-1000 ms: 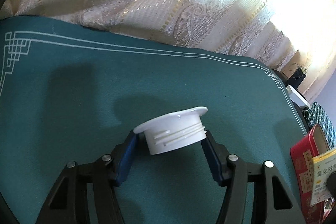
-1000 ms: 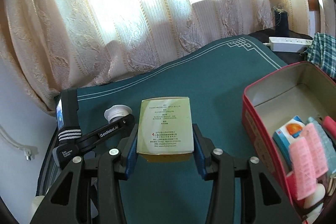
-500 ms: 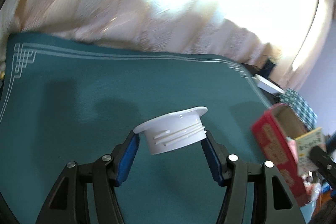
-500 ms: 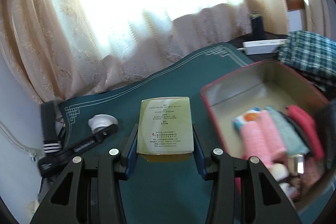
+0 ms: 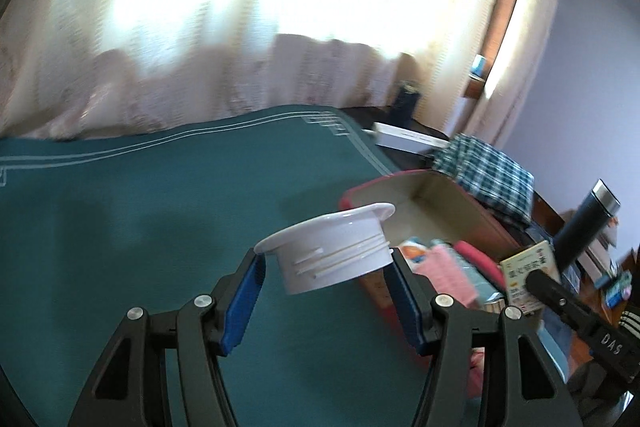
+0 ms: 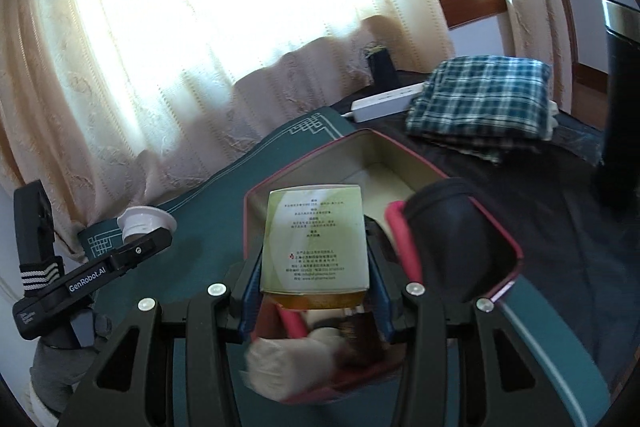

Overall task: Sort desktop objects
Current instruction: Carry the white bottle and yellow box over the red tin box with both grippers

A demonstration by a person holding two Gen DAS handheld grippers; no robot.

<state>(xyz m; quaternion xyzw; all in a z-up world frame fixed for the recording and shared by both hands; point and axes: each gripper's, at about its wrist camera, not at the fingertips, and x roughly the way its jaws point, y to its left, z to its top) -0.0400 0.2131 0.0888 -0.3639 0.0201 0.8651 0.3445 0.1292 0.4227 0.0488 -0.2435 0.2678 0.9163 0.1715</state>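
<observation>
**Both grippers now reaching the red tin**

The red box [image 6: 508,255], at the frame's right edge a second ago, is now lying beneath the right gripper [image 6: 314,267], whose blue pads are clamping a glossy green carton [image 6: 316,239] at lower centre. Blurred pink and white items are filling the tin below. In the left view the left gripper [image 5: 326,267] is squeezing a ribbed white plastic cap [image 5: 332,251], flange uppermost, over the teal mat [image 5: 120,227]. Farther right, folded plaid cloth [image 6: 480,95] is resting.

Strong daylight through pale curtains [image 5: 248,39], blown out to white glare. Soft shadows on the green surface [image 5: 120,227]. Motion blur over curtains and the red box's [image 6: 500,239] contents. Heavy fisheye bending, dark vignette at corners.
</observation>
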